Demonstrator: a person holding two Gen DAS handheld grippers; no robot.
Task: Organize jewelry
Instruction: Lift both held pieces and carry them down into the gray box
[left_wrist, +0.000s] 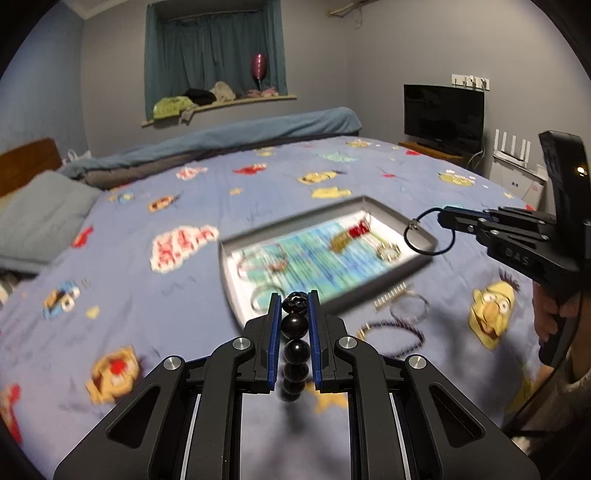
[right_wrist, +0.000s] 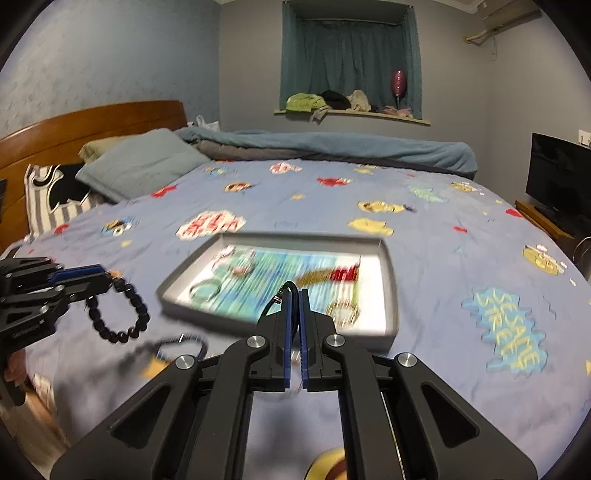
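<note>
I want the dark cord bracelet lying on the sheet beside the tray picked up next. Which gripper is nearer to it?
Probably left. The left gripper, shut on a black bead bracelet, hovers just beside the dark cord bracelet. The right gripper, holding a thin black cord loop, is farther off, over the tray.

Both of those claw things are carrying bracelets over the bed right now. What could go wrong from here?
The left gripper pinches the black bead bracelet by a few beads only; the dangling loop might swing or slip out. The right gripper holds just a thin black cord, which could slide free. Either could drop onto the bedsheet instead of into the tray.
</note>
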